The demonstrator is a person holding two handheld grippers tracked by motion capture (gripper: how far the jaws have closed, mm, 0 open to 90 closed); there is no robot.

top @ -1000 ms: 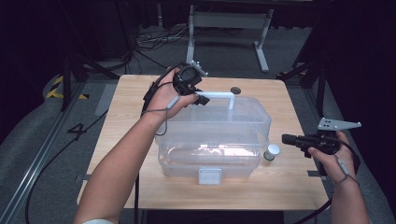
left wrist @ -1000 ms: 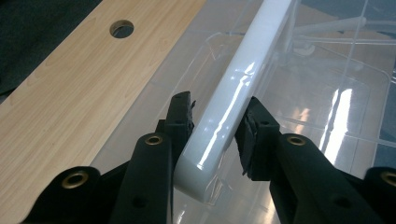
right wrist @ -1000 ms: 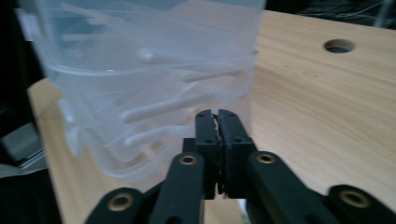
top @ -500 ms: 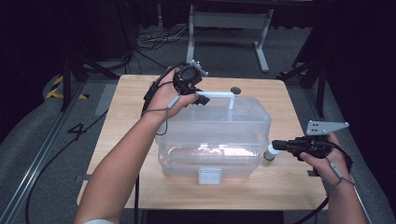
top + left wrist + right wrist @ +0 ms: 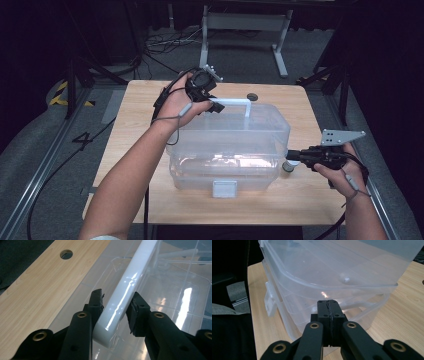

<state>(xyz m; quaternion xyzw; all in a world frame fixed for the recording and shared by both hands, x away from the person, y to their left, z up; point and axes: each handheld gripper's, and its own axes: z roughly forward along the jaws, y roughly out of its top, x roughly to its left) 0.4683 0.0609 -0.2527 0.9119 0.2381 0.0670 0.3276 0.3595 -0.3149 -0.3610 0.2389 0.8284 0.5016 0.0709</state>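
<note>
A clear plastic box (image 5: 230, 145) with a clear lid stands in the middle of the wooden table (image 5: 140, 115). A white handle (image 5: 235, 102) runs along the lid's far side. My left gripper (image 5: 214, 106) is shut on the handle's left end. In the left gripper view the handle (image 5: 135, 275) fills the gap between the jaws of that gripper (image 5: 116, 307), both pads pressing on it. My right gripper (image 5: 291, 155) points left at the box's right side. Its jaws (image 5: 329, 305) are shut on nothing, just in front of the box wall (image 5: 312, 272) under the lid's rim.
A small round container (image 5: 288, 166) sits on the table by the box's right side, partly hidden under my right gripper. A white latch (image 5: 224, 188) is on the box's front. The table has a round hole (image 5: 252, 96) behind the box. Dark floor, cables and a metal stand lie beyond.
My right gripper has moved left toward the box's right side and now reaches over the small round container. The left gripper has stayed on the handle.
</note>
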